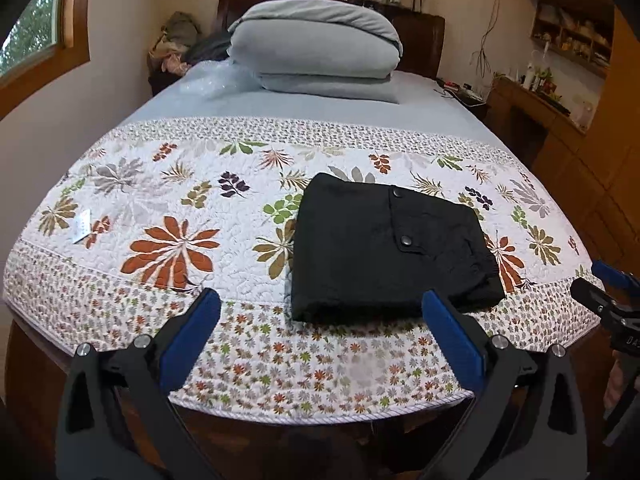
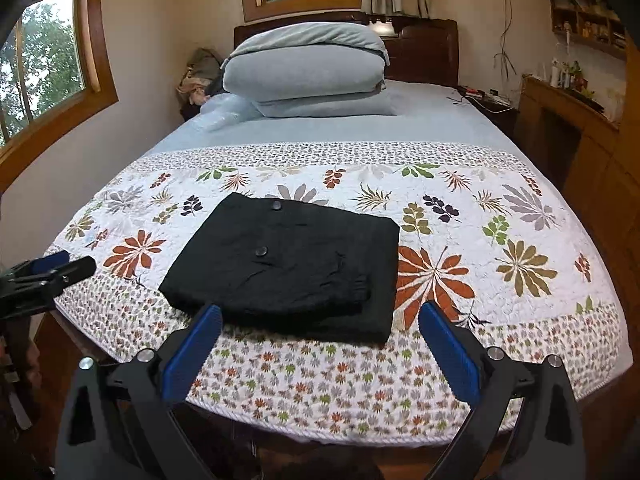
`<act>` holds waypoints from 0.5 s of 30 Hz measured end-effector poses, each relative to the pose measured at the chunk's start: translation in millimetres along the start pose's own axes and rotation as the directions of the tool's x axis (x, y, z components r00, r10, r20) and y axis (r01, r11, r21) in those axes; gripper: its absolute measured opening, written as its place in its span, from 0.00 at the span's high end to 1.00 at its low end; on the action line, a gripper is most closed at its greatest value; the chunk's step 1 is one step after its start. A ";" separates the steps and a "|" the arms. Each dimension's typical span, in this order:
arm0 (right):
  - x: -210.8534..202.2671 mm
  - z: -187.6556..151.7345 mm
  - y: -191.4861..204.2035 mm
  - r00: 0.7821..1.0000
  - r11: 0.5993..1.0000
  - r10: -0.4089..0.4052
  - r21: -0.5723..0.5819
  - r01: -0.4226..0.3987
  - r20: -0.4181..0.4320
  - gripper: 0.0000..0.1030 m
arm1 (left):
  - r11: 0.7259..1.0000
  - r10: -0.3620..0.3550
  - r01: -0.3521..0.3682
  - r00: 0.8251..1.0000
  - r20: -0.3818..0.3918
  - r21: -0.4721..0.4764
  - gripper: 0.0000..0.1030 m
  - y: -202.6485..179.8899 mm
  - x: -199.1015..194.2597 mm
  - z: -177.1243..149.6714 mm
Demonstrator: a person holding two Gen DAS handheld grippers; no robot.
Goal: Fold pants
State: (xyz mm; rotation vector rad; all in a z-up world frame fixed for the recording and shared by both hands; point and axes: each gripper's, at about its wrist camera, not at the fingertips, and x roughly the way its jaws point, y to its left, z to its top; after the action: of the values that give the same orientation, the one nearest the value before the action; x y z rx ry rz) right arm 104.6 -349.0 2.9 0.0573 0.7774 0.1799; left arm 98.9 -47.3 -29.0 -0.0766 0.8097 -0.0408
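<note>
Black pants (image 1: 384, 248) lie folded into a compact square on the floral quilt (image 1: 180, 208), two snap buttons on top. They also show in the right wrist view (image 2: 288, 264). My left gripper (image 1: 320, 300) is open and empty, held back from the pants near the bed's front edge. My right gripper (image 2: 320, 312) is open and empty, just short of the pants' near edge. The right gripper shows at the far right of the left wrist view (image 1: 608, 300); the left gripper shows at the left edge of the right wrist view (image 2: 52, 270).
Folded grey bedding (image 1: 316, 52) is stacked at the head of the bed against a dark headboard (image 1: 420, 40). A wooden desk and shelves (image 1: 552, 92) stand to the right. A small white tag (image 1: 82, 224) lies on the quilt's left side.
</note>
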 end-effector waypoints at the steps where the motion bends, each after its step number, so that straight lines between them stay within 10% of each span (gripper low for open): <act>1: -2.8 -0.5 -0.5 1.000 1.000 0.003 0.006 -0.003 0.003 0.03 | 1.000 0.002 -0.002 1.000 0.011 0.003 0.02 1.1 -4.2 -1.1; 15: -26.5 -4.7 5.2 0.999 1.000 0.007 -0.002 -0.007 0.048 0.03 | 1.000 0.023 -0.023 0.998 0.054 -0.008 0.02 12.5 -22.7 -5.7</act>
State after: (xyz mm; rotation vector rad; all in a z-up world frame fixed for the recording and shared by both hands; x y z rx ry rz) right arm 82.1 -348.8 18.5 0.0625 0.7291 0.1849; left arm 79.2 -33.6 -17.6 -0.0747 0.7563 -0.0144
